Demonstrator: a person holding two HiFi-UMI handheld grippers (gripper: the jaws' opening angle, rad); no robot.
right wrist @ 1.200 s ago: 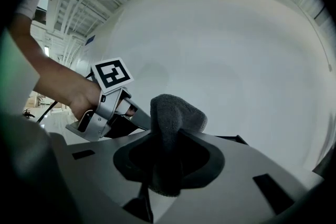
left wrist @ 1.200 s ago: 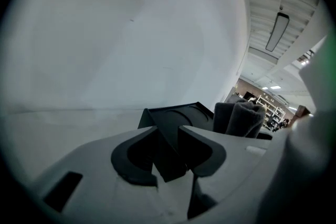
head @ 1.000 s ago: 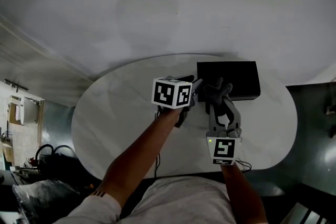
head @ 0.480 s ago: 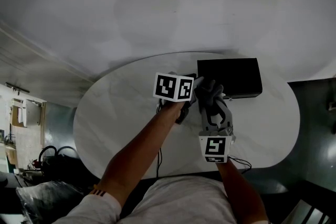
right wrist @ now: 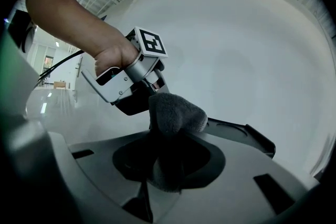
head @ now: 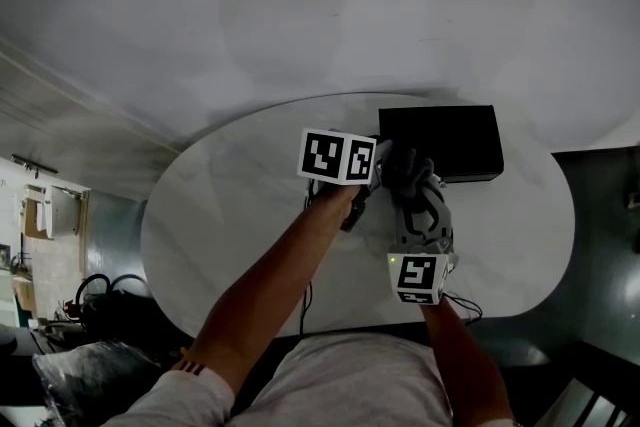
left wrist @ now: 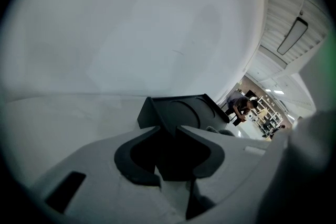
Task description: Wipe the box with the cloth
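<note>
Left gripper (left wrist: 168, 128): jaws have just been closing, now narrow, corner of black rectangular box (head: 440, 140) between them. Right gripper (right wrist: 167, 162) jaws still clamp grey fleecy cloth (right wrist: 176, 113).

A white oval table (head: 220, 245) fills the foreground; far off, a person (left wrist: 242, 106) bends beside shelving (left wrist: 270, 113).

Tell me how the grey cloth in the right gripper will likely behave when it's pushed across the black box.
The cloth bulges as a soft wad from the right gripper, so it's probably floppy and should flatten against the box. Its fuzzy surface suggests drag rather than slip. It looks light, so it is unlikely to shove the box by itself.
</note>
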